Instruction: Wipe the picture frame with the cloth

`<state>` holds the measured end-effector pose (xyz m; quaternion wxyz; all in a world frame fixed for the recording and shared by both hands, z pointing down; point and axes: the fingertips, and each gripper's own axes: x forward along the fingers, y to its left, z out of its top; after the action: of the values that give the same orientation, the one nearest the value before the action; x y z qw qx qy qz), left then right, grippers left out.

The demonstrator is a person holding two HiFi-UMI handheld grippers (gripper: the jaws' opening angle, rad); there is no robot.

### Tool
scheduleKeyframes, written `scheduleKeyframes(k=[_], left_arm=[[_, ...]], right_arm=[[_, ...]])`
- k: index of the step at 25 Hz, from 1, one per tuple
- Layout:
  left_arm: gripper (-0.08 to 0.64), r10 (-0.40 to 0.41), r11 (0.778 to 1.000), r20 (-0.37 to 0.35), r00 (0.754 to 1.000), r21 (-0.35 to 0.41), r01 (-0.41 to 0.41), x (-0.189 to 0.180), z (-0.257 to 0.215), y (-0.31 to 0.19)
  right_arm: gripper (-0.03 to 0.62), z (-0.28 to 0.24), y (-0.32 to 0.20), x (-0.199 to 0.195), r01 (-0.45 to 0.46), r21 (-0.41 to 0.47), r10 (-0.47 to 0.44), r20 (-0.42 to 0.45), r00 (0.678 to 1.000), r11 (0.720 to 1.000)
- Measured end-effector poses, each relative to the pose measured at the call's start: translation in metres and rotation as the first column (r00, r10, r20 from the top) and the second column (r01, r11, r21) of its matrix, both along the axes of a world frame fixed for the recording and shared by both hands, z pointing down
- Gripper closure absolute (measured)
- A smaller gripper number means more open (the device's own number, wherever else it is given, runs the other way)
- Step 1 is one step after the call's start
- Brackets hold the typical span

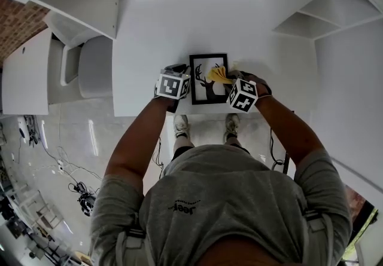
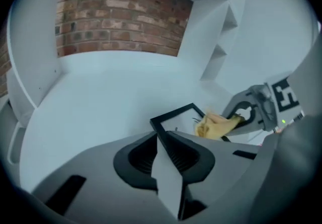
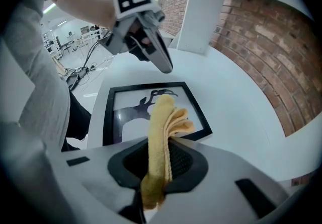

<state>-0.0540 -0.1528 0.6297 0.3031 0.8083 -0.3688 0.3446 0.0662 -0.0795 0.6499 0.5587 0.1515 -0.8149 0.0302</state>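
**A:** Where's the picture frame [image 3: 107,117] sitting?

**B:** Flat on the white counter [image 3: 236,112], right ahead of the right gripper [image 3: 160,143]. That one's clamped tight on the yellow cloth [image 3: 162,122], and the folded end pokes out over the glass. Can't tell if it touches.

**A:** And the left gripper [image 2: 161,135]?

**B:** Just beside the frame's edge, with its jaws only a crack apart and nothing in them.

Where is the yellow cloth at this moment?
In the head view the cloth sits right of centre, clamped in the right gripper, its free end over the right part of the picture frame.
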Motion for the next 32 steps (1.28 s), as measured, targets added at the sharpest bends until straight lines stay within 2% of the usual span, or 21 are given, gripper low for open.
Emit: scheduleKeyframes(k=[2, 5, 9, 15, 17, 21, 24, 27, 32], left_arm=[[0.427, -0.03, 0.998, 0.048, 0.998, -0.062, 0.033, -0.001, 0.016, -0.019], [0.392, -0.046, 0.991, 0.09, 0.995, -0.118, 0.056, 0.003, 0.03, -0.031], [0.394, -0.026, 0.987, 0.091, 0.996, -0.153, 0.039, 0.011, 0.031, -0.039], [0.4, 0.002, 0.984, 0.044, 0.999, -0.177, 0.006, 0.024, 0.032, -0.045], [0.437, -0.005, 0.978, 0.04, 0.999, -0.209, 0.013, 0.025, 0.039, -0.044], [0.448, -0.032, 0.958, -0.004, 0.999, -0.284, 0.029, 0.024, 0.041, -0.045], [0.451, -0.046, 0.95, -0.005, 0.999, -0.309, 0.042, 0.023, 0.042, -0.045], [0.454, -0.054, 0.954, -0.014, 0.998, -0.296, 0.048, 0.022, 0.042, -0.045], [0.454, -0.048, 0.96, -0.01, 0.999, -0.276, 0.044, 0.022, 0.042, -0.046]], right_arm=[[0.534, 0.0, 0.0, -0.001, 0.002, 0.002, -0.002, 0.0, 1.0, 1.0], [0.534, 0.001, 0.0, -0.001, 0.004, 0.005, -0.004, 0.003, 1.0, 1.0], [0.534, 0.001, 0.0, 0.0, 0.0, 0.008, -0.001, 0.013, 1.0, 1.0], [0.534, 0.001, 0.0, 0.0, 0.001, 0.008, -0.001, 0.016, 1.0, 1.0], [0.534, 0.001, 0.001, 0.0, 0.001, 0.006, -0.001, 0.016, 1.0, 1.0], [0.534, 0.0, -0.001, 0.0, 0.006, 0.01, -0.006, 0.014, 1.0, 1.0], [0.532, -0.001, -0.001, -0.003, 0.014, 0.015, -0.014, -0.001, 1.0, 1.0], [0.532, -0.006, 0.001, -0.023, 0.037, 0.036, -0.038, 0.028, 0.999, 0.999], [0.532, -0.004, 0.016, -0.084, 0.157, 0.049, -0.16, 0.07, 0.985, 0.986]])
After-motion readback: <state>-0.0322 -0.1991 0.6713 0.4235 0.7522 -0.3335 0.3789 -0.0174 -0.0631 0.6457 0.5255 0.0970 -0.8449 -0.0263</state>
